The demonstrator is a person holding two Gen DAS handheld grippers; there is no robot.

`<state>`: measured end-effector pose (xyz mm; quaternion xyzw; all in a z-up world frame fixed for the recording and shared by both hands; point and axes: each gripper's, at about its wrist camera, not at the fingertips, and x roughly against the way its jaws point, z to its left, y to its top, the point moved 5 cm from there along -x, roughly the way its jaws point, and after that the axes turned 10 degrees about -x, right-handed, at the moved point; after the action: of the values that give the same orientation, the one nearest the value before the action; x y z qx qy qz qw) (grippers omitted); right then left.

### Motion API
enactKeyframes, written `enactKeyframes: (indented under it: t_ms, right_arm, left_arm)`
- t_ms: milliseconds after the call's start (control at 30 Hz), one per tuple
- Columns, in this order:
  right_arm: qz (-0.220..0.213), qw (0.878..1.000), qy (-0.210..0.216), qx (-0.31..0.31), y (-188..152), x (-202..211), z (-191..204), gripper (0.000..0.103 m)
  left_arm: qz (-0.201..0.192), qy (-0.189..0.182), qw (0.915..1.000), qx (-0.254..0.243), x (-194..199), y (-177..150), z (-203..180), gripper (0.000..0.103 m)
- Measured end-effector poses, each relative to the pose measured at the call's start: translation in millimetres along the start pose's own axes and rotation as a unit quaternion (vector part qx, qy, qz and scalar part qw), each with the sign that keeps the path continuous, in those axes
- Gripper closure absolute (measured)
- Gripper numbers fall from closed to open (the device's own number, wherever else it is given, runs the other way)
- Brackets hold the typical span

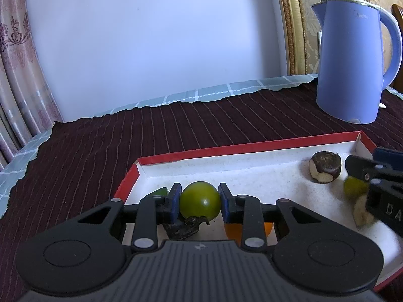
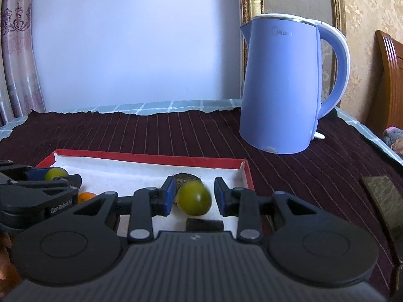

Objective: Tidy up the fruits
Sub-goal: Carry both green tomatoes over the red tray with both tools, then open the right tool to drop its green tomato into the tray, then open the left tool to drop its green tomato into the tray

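Note:
A red-rimmed white tray (image 1: 252, 148) (image 2: 151, 157) lies on the dark cloth and holds fruits. My left gripper (image 1: 200, 202) is shut on a green round fruit (image 1: 200, 200) over the tray's left end. My right gripper (image 2: 194, 198) is open around a second green fruit (image 2: 194, 197) at the tray's right end; a gap shows at its right pad. A brown and white chestnut-like fruit (image 1: 325, 167) sits just beyond it (image 2: 185, 178). An orange fruit (image 1: 233, 230) (image 2: 85, 196) lies in the tray between the grippers.
A blue electric kettle (image 1: 352, 58) (image 2: 284, 83) stands on the cloth behind the tray at the right. A dark flat object (image 2: 382, 201) lies right of the tray. A dark dried stem piece (image 1: 186, 227) lies under the left fruit. A wall is behind the table.

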<state>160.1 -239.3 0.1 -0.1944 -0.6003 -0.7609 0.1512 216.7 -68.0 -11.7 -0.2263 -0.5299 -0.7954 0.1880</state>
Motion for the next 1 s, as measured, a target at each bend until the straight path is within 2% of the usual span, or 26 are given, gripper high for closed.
enactKeyframes:
  t_ms: [33,100,233,367,433,500,567,667,800,1000]
  right_arm:
    - [0.001,1.0,0.0,0.0,0,0,0,0.063]
    - [0.0,1.0,-0.001,0.0,-2,0,0,0.058]
    - [0.001,1.0,0.003,-0.005,-3,0,-1,0.058]
    - [-0.001,1.0,0.001,-0.005,-3,0,-2,0.052]
    - [0.0,1.0,0.002,-0.007,-4,1,-2,0.051]
    - [0.0,1.0,0.002,-0.009,-5,1,-3,0.045]
    - [-0.001,1.0,0.003,-0.012,-6,2,-4,0.043]
    - [-0.003,1.0,0.005,-0.017,-7,5,-5,0.04]
    - [-0.01,1.0,-0.001,-0.015,-10,10,-5,0.029]
    - [-0.009,1.0,0.002,-0.019,-16,15,-5,0.023]
  left_arm:
    - [-0.001,0.0,1.0,0.001,0,0,0,0.072]
    - [-0.001,-0.001,1.0,0.003,0,0,1,0.072]
    - [0.001,-0.007,1.0,0.0,-1,-1,-2,0.071]
    - [0.0,-0.009,1.0,-0.001,0,-2,-2,0.071]
    - [0.001,-0.01,0.9999,0.003,0,-2,-1,0.065]
    - [-0.002,0.001,1.0,0.004,1,-2,2,0.043]
    - [-0.011,0.012,0.9999,0.004,3,-2,5,0.031]
    - [-0.018,0.015,0.9997,0.009,8,0,9,0.031]
    - [-0.017,0.014,0.9996,0.018,14,-1,15,0.031]
    - [-0.019,0.016,0.9995,0.021,26,-6,18,0.031]
